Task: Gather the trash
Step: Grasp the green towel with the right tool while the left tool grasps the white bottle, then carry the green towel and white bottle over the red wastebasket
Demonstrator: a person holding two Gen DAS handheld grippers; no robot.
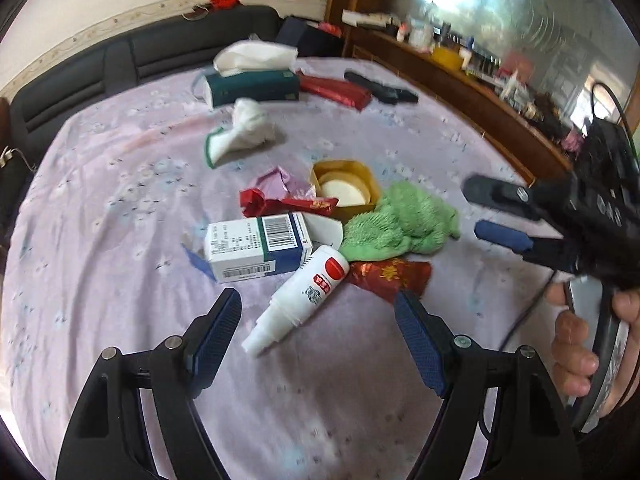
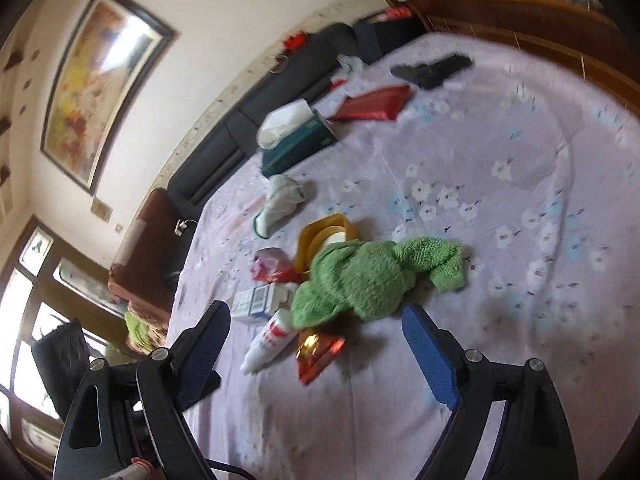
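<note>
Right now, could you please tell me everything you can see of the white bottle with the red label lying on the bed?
The white bottle is a small plastic one with a narrow white nozzle cap and a red label printed on its side. It lies on its side on the lilac floral bedsheet, nozzle toward the cameras. Its base end tucks against the white and blue carton and under the edge of the green fluffy cloth; a red foil wrapper lies beside it. Neither gripper touches it.

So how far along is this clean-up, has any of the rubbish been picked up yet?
Nothing looks collected yet. The white bottle, medicine box, red wrappers, crumpled tissue and green cloth all lie on the purple tablecloth. Both the left gripper and right gripper are open and empty, hovering above the pile. No trash bin is in view, so everything is left to do.
</note>
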